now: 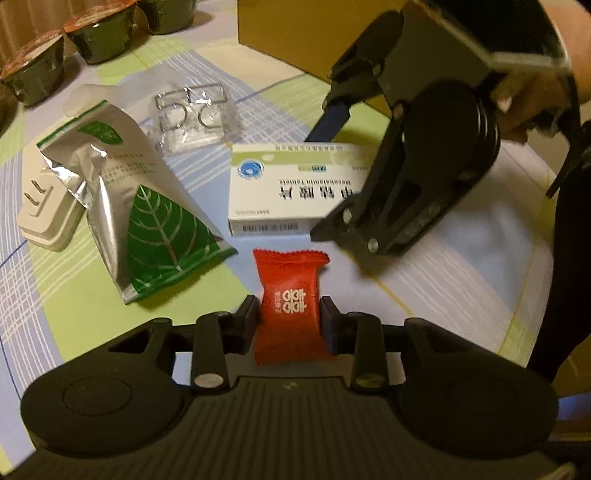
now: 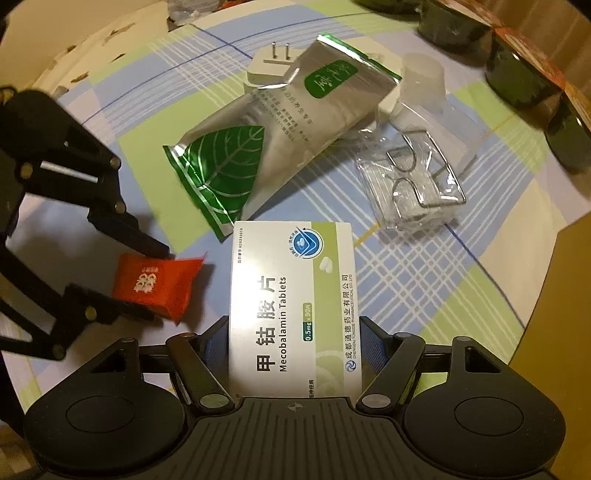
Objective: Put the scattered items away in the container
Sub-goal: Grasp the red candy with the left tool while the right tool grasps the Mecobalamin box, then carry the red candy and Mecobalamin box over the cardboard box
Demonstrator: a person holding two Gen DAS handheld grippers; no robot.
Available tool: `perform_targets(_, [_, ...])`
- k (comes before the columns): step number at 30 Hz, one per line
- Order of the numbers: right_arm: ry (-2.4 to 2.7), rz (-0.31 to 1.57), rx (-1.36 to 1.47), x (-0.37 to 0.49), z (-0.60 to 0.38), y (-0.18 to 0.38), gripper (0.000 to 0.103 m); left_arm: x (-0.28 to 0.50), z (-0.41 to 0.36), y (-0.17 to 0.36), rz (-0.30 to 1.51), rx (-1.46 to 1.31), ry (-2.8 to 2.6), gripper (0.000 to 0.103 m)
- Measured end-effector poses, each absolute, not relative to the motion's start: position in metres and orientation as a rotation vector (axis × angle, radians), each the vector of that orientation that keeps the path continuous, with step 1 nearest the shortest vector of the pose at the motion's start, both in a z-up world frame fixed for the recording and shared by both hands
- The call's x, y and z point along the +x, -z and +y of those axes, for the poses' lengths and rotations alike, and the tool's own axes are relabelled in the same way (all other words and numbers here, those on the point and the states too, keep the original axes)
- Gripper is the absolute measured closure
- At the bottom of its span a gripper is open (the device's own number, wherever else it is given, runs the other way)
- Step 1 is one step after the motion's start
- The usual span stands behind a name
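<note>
- Red and shiny, the candy packet [image 1: 286, 306] sits right between the jaws of the left gripper [image 1: 289, 319], which press on its two sides and hold it.
- The packet's long side points straight out from the left gripper, away from the hand and toward the white pill box [image 2: 291, 306].
- The right gripper [image 2: 293, 352] has its jaws shut on the near end of the pill box. The box's long side also runs straight out from that gripper.
- Both things look low, at or just above the checked cloth [image 1: 461, 266] on the bench. It is hard to tell if they are lifted yet.
- The two grippers are near each other, the candy packet just beside the pill box, so they could bump when they move.
- A brown cardboard box [image 1: 295, 33] stands at the far side of the bench, behind the right gripper as seen from the left camera. It is likely the container, but its opening cannot be seen.
- The right gripper looks nearer to it, so it may need to go first.
- Left on the cloth are a silver and green leaf pouch [image 2: 258, 147], a white plug [image 1: 44, 210] partly under it, and a clear plastic pack [image 2: 413, 184] with wire clips.
- Dark cups [image 1: 99, 37] stand in a row at the edge, well apart from the grippers.
</note>
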State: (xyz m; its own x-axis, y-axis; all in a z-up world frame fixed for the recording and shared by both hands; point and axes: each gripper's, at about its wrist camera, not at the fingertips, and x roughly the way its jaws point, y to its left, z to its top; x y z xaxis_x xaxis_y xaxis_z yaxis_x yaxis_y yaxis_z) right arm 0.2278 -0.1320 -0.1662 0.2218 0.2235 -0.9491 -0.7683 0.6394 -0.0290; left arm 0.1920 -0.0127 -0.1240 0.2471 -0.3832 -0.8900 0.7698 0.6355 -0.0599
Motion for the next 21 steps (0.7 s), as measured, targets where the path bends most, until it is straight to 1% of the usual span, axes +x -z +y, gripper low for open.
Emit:
perform_targets(5, [-0.7,1.142,-0.514,0.223,-0.141,0.159,0.03,0.189,-0.011,0.122,1.063,0.431,0.793,0.077])
perform_targets(10, [-0.664,1.102,-0.452,0.216,-0.149,0.138,0.03,0.183,-0.007,0.111,1.055,0.423,0.774,0.077])
perform_targets(14, [-0.65,1.065,-0.435,0.209,-0.151,0.116,0.03,0.177,-0.005,0.096,1.034,0.424,0.761,0.077])
perform_targets(21, [-0.62,0.989,-0.375,0.194,-0.165,0.062,0.03,0.167,-0.008,0.053,0.978,0.436,0.736,0.077])
